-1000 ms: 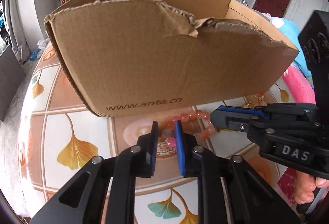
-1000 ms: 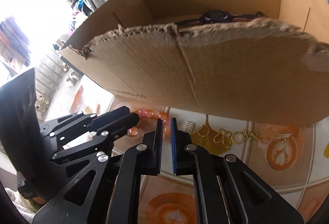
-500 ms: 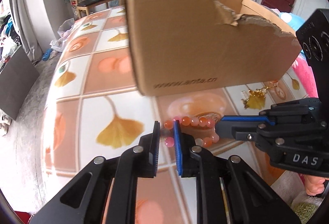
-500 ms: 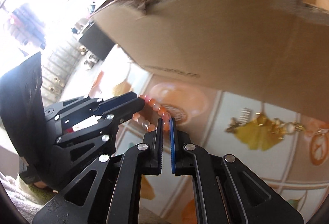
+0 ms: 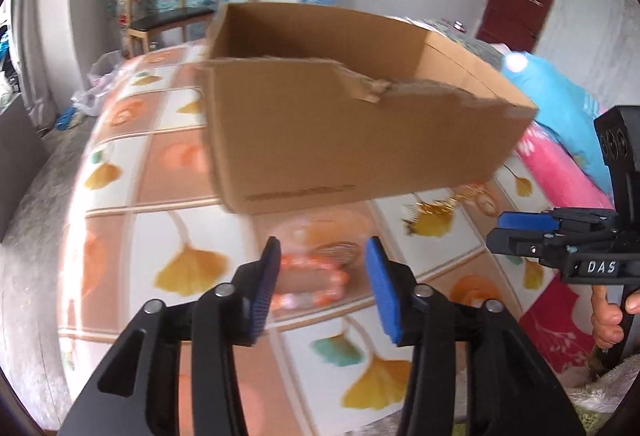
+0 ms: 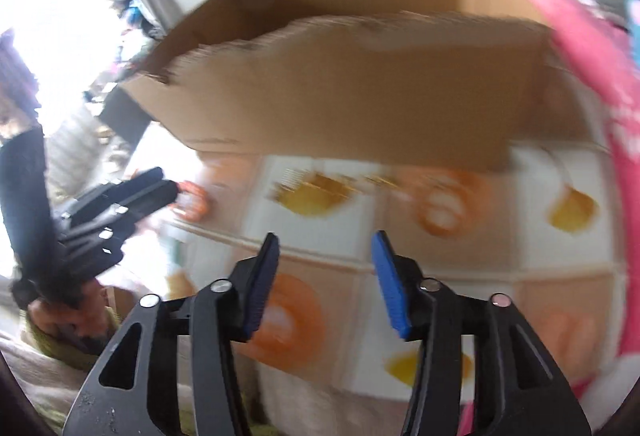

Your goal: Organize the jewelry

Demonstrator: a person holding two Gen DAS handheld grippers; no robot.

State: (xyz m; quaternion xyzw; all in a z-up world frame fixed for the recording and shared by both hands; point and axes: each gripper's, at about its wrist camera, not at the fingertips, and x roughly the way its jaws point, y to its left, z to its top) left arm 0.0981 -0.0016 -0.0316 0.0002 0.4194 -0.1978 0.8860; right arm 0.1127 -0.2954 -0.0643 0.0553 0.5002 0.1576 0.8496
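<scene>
Both grippers just let go! Left gripper (image 5: pixel 322 284) jaws have just been opening, now half apart; bead bracelet (image 5: pixel 312 282) lies loose btwn them on the tablecloth (image 5: pixel 120 236), just in front of the cardboard box (image 5: pixel 344 139), not in it. Right gripper (image 6: pixel 324 276) also opening, nothing inside, swung away. Needs re-grabbing, I'd say.

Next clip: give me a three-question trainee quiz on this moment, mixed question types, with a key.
1. True or false: the orange bead bracelet lies inside the cardboard box.
2. Which gripper frames the bracelet between its open jaws? A) left gripper B) right gripper
3. Fill in: the gold jewelry lies on the patterned tablecloth, just in front of the ___.

Key
1. False; it lies on the tablecloth, in front of the box.
2. A; both grippers' jaws have just been opening, and neither grips anything.
3. Cardboard box.
</scene>
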